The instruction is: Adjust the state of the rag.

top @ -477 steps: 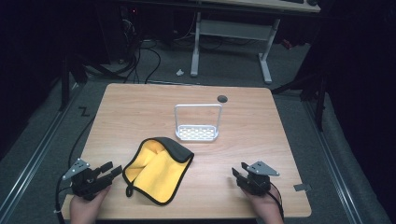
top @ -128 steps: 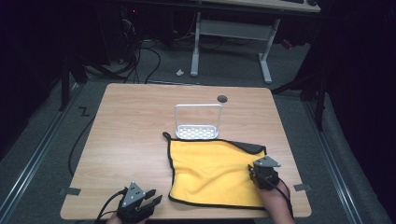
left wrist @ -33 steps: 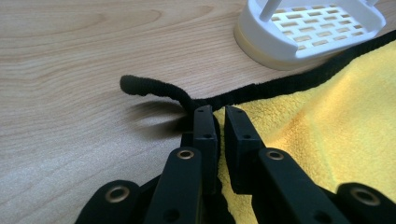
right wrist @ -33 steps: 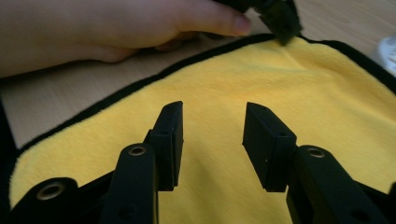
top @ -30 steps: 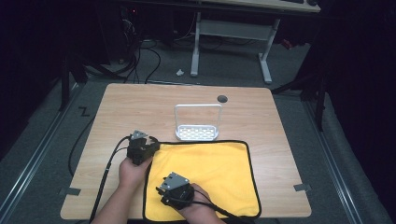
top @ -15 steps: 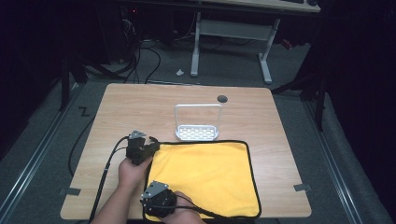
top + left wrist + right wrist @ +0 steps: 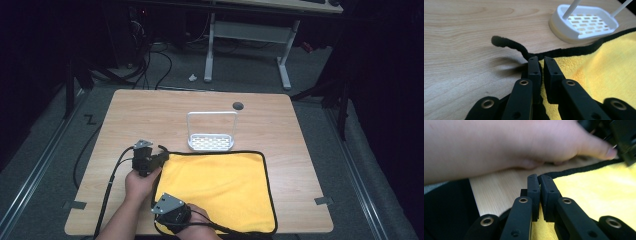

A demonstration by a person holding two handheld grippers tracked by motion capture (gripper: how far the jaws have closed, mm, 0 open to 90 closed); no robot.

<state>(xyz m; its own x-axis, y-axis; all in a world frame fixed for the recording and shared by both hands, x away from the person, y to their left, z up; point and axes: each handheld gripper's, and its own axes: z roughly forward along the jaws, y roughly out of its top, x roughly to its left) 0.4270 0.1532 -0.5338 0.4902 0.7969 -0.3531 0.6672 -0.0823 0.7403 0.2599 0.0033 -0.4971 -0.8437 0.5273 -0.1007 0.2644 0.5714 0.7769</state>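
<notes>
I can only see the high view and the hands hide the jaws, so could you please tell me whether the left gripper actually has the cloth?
Observer: Yes. The left gripper is clamped on the black hem of the yellow cloth at its corner.
Operator: Thank you. And the right gripper?
Observer: The right gripper has just been closing, and the hem now sits pinched between its jaws.
Operator: Is the white rack touching the cloth?
Observer: The white rack stands right at the hem; contact I cannot tell.
</notes>
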